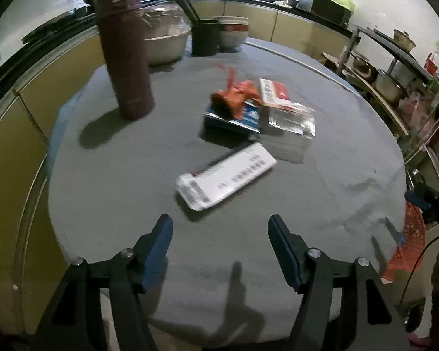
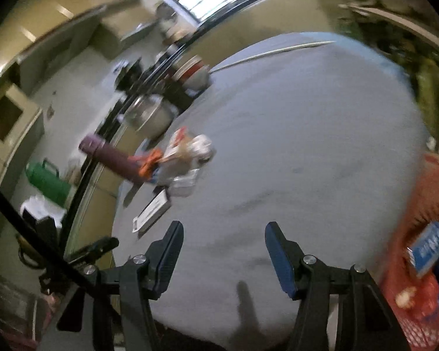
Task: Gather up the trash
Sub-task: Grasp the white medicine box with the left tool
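Between pickups. Left tongs [image 1: 219,248] and right tongs [image 2: 224,251] both agape, empty, above tabletop [image 1: 102,190]. Trash pile mid-tabletop; white box [image 1: 226,175] nearest. Red bag [image 2: 424,248], probably collection bag, near right. Next: straddle box, close.

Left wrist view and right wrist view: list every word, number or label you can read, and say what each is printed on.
None can be read.
White box: a barcode and rows of dark print, too blurred.
Red and white packet: a barcode strip, print illegible.
Blue box: white marks, unreadable.
Blue packet in the red bag: white lettering, smeared by motion.
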The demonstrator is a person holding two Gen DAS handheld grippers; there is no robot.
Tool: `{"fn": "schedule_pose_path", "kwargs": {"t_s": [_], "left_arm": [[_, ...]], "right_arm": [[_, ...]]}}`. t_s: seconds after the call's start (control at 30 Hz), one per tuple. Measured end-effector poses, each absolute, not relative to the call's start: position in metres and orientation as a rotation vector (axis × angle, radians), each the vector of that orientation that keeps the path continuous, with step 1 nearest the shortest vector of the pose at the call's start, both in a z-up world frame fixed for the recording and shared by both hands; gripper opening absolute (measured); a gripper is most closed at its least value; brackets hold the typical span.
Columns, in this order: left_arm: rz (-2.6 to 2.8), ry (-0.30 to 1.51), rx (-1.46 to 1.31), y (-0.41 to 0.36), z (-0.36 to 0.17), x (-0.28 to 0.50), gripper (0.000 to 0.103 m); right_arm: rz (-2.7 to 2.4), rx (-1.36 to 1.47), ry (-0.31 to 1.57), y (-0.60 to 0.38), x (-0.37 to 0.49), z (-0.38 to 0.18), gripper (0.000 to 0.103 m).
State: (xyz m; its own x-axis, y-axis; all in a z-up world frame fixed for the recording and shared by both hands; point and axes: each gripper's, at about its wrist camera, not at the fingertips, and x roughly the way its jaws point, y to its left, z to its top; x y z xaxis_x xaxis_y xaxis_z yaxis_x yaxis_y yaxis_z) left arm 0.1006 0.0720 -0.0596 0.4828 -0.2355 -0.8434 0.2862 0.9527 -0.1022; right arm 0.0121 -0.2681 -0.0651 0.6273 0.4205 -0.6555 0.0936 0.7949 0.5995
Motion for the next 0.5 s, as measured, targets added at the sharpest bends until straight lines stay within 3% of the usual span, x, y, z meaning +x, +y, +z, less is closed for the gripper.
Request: {"fn": "schedule_pose_path", "kwargs": {"t_s": [0.27, 0.37, 0.5], "left_arm": [[-0.407, 1.049, 0.097, 0.069, -0.076, 0.129, 0.072], [-0.457, 1.047, 0.108, 0.062, -0.080, 0.139, 0.072], [-0.525, 1.056, 0.144, 0.053, -0.088, 0.152, 0.074]], "right_arm": [[0.319, 0.510, 0.961, -0.208, 0.099, -0.075, 0.062], [0.342, 0.451, 0.940, -0.194, 0.119, -0.073, 0.070], [0.340, 0.340, 0.927, -0.174, 0.143, -0.072, 0.072]]}}
